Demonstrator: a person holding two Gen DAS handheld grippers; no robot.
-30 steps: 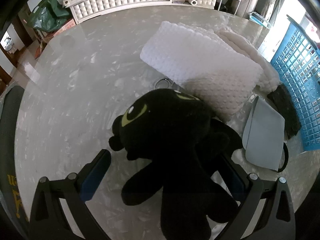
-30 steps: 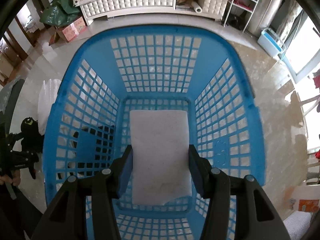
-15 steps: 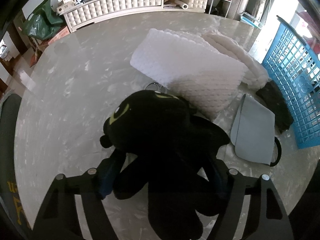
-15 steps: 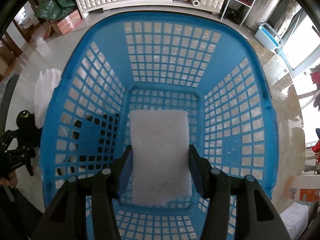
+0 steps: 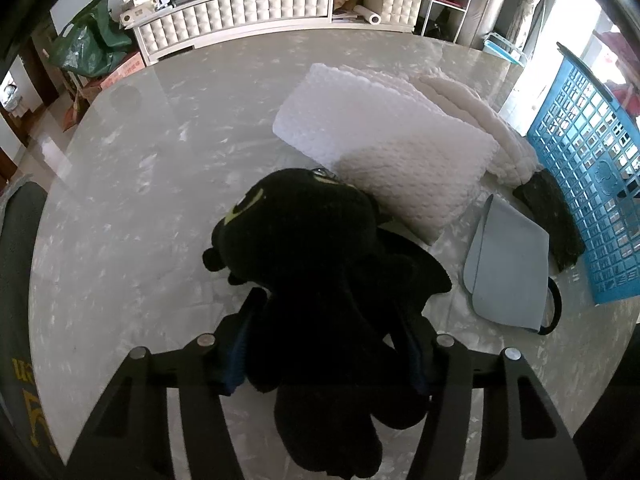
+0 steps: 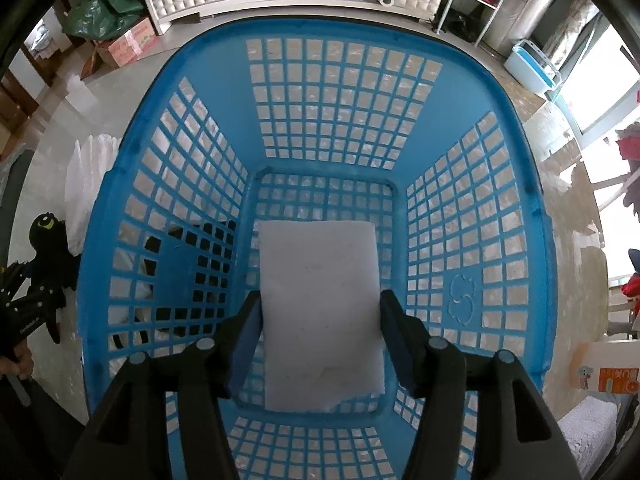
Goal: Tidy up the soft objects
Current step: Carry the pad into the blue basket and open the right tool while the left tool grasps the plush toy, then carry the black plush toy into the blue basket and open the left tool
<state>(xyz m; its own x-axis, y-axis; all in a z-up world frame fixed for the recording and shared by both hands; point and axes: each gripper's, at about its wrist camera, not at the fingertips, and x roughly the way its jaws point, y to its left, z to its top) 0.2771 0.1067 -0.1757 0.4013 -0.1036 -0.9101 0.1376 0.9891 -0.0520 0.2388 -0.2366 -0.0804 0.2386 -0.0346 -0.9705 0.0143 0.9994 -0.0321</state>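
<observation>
A black plush toy [image 5: 304,232] with yellow-green eyes lies on the marble table [image 5: 140,160]. My left gripper [image 5: 328,308] is closing on the toy's body, and both pads press into its sides. In the right wrist view the plush [image 6: 48,236] shows at the far left. My right gripper [image 6: 320,300] hangs inside the blue basket [image 6: 360,28]. Its jaws are opening around a white foam pad [image 6: 316,300] that lies on the basket floor, with the fingers just off the pad's edges.
A folded white knitted blanket [image 5: 384,148] and a fluffy white cloth [image 5: 480,112] lie behind the plush. A grey-blue pouch [image 5: 508,276] and a dark cloth [image 5: 556,220] sit beside the basket [image 5: 592,184]. A person's hand [image 6: 16,360] is at the left edge.
The left jaws went from wide apart to squeezing the plush's body. The right jaws spread slightly off the white pad, which stays in the basket.
</observation>
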